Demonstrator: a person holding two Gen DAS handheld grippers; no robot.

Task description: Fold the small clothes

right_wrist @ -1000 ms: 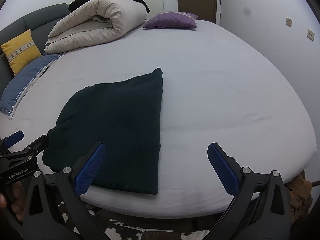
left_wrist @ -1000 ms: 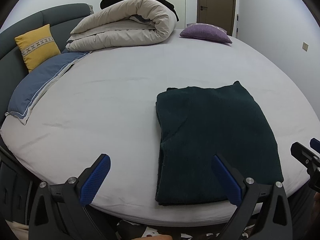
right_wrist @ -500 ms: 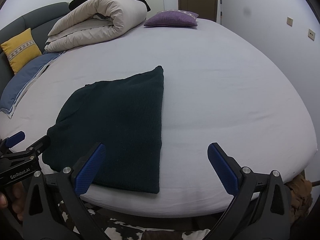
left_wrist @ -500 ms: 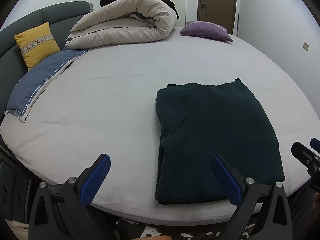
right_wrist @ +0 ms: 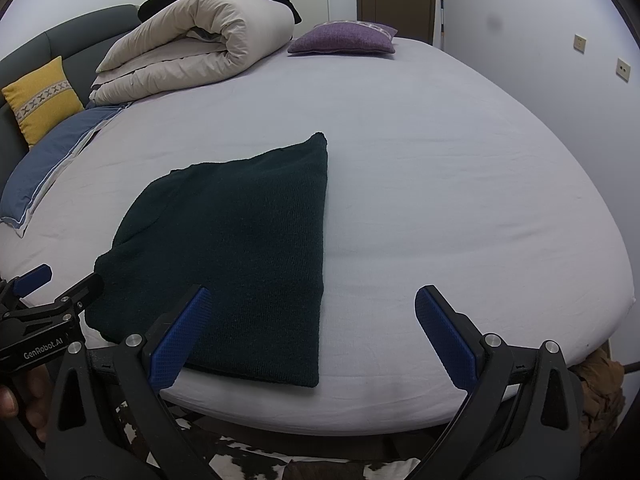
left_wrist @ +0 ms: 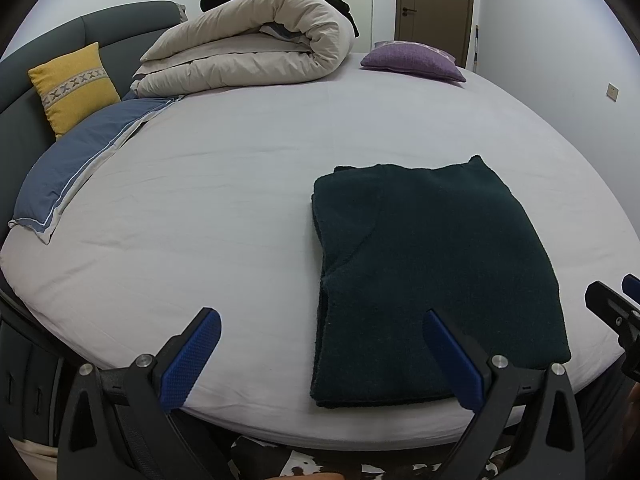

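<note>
A dark green knit garment (left_wrist: 432, 276) lies folded into a flat rectangle near the front edge of the bed; it also shows in the right wrist view (right_wrist: 240, 248). My left gripper (left_wrist: 320, 356) is open and empty, held just off the bed's front edge, with its right finger over the garment's near edge. My right gripper (right_wrist: 312, 332) is open and empty, at the garment's near right corner. The right gripper's tip (left_wrist: 612, 304) shows at the far right of the left wrist view, and the left gripper (right_wrist: 44, 304) shows at the left of the right wrist view.
The bed sheet (left_wrist: 224, 208) is pale grey. A rolled beige duvet (left_wrist: 256, 56) with something black on it lies at the back. A purple cushion (left_wrist: 412, 60), a yellow cushion (left_wrist: 72, 84) and a blue pillow (left_wrist: 80, 164) lie around it. A door (left_wrist: 434, 4) stands behind.
Both views have shifted slightly, with the far bedding sitting a little lower in frame. The garment has not moved and both grippers stay open.
</note>
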